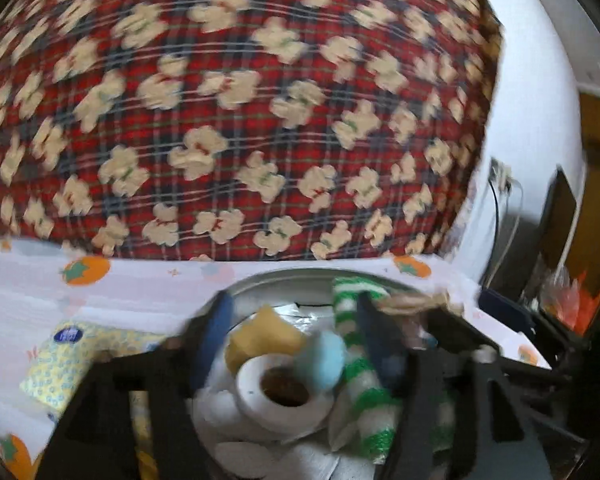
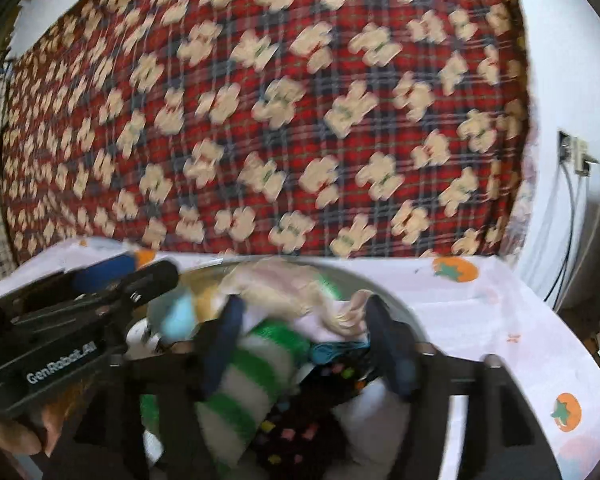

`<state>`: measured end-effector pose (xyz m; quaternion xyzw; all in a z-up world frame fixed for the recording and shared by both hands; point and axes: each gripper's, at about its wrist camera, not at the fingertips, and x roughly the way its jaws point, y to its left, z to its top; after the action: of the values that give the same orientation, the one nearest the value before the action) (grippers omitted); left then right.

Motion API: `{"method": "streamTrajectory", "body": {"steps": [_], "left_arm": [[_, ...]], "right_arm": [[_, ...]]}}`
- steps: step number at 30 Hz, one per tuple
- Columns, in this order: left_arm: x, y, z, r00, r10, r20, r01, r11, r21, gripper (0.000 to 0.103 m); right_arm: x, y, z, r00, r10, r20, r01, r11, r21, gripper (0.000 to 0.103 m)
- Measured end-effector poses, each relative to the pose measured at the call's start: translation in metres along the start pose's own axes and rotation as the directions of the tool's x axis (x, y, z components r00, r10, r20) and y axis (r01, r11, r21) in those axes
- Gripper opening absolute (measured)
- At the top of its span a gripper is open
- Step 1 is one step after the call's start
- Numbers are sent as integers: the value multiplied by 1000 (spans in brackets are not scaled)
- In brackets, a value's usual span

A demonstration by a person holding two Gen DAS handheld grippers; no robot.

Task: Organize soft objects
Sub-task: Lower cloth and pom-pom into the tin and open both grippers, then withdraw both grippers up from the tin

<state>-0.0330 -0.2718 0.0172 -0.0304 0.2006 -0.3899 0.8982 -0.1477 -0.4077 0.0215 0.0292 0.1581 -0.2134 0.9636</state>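
Observation:
A round metal basin [image 1: 300,276] [image 2: 400,308] on the table holds soft things: a toilet paper roll [image 1: 280,392], a yellow sponge [image 1: 264,336], a light blue pom-pom [image 1: 326,358] [image 2: 178,316], a green-and-white striped sock [image 1: 360,380] [image 2: 252,372], a cream cloth [image 2: 292,288] and a black dotted cloth [image 2: 300,428]. My left gripper [image 1: 296,332] is open above the basin's contents, empty. My right gripper [image 2: 306,336] is open over the striped sock and cream cloth, holding nothing that I can see. The left gripper [image 2: 100,300] also shows in the right wrist view.
A white tablecloth [image 1: 100,296] [image 2: 480,320] with orange fruit prints covers the table. A yellow tissue pack [image 1: 68,364] lies left of the basin. A red plaid blanket [image 1: 240,112] [image 2: 280,120] hangs behind. A wall socket with cables [image 2: 576,156] is at the right.

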Motion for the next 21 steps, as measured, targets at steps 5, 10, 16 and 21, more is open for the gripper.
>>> {"method": "streamTrajectory", "body": {"steps": [5, 10, 16, 21], "left_arm": [[-17, 14, 5, 998, -4, 66, 10, 997, -81, 102], [-24, 5, -3, 996, 38, 80, -38, 999, -8, 103], [-32, -9, -13, 993, 67, 96, -74, 994, 77, 103], [-33, -16, -20, 992, 84, 98, -95, 989, 114, 103]], "right_arm": [[-22, -23, 4, 993, 18, 117, -33, 992, 126, 87], [-42, -41, 4, 969, -123, 215, 75, 973, 218, 90], [-47, -58, 1, 958, -193, 213, 120, 942, 312, 90], [-51, -49, -1, 951, -223, 216, 158, 947, 280, 90]]}}
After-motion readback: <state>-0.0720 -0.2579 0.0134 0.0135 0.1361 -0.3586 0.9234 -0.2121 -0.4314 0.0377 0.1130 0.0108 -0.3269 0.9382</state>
